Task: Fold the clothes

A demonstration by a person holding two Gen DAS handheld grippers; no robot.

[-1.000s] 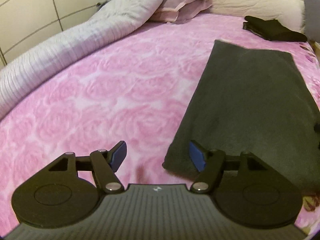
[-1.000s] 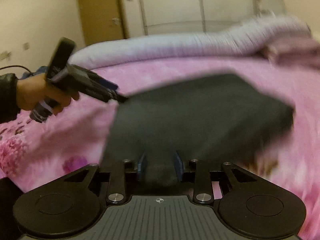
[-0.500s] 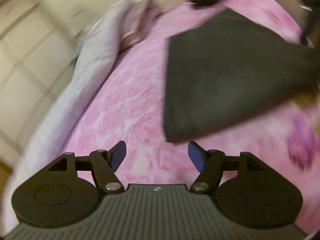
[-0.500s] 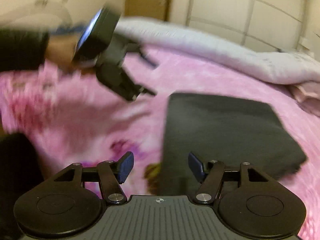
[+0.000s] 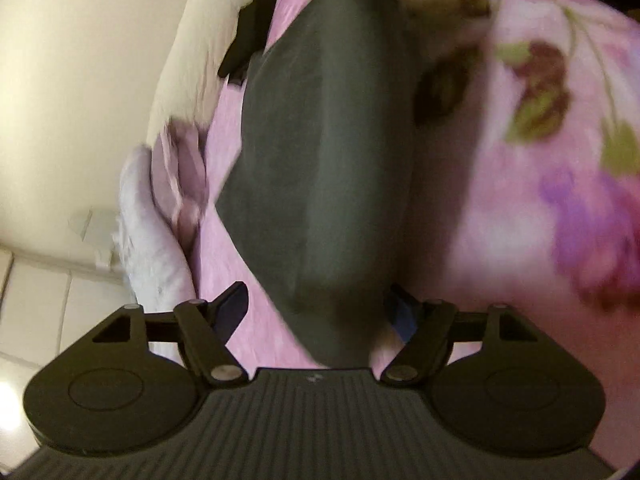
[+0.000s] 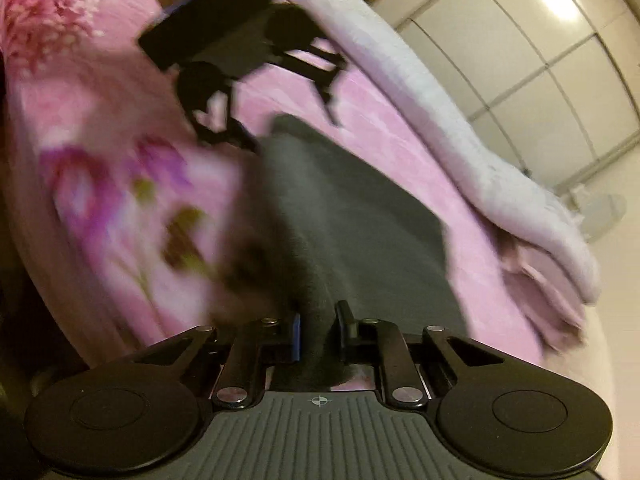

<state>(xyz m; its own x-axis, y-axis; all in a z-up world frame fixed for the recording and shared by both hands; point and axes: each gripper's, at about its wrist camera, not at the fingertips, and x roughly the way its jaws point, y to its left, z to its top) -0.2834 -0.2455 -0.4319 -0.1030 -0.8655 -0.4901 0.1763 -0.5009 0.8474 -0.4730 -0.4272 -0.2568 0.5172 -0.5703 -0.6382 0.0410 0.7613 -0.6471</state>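
Observation:
A dark grey folded garment (image 5: 320, 152) lies flat on the pink floral bedspread (image 5: 500, 200). In the tilted left wrist view my left gripper (image 5: 318, 312) is open, its blue-padded fingers on either side of the garment's near corner without touching it. My right gripper (image 6: 320, 334) is shut on a raised fold at the near edge of the garment (image 6: 360, 232). The right wrist view also shows the left gripper (image 6: 294, 132), held by a hand, open at the garment's far corner. Both views are blurred by motion.
A small black folded garment (image 5: 252, 32) lies beyond the grey one beside a cream pillow (image 5: 180, 60). A grey quilt (image 6: 440, 120) runs along the bed's far side, with a pink pillow (image 6: 540, 292) at its end. Wardrobe doors (image 6: 540, 60) stand behind.
My right gripper, open half a second ago, has closed on the garment's near edge. My left gripper has rolled and dropped to the garment's corner, staying open.

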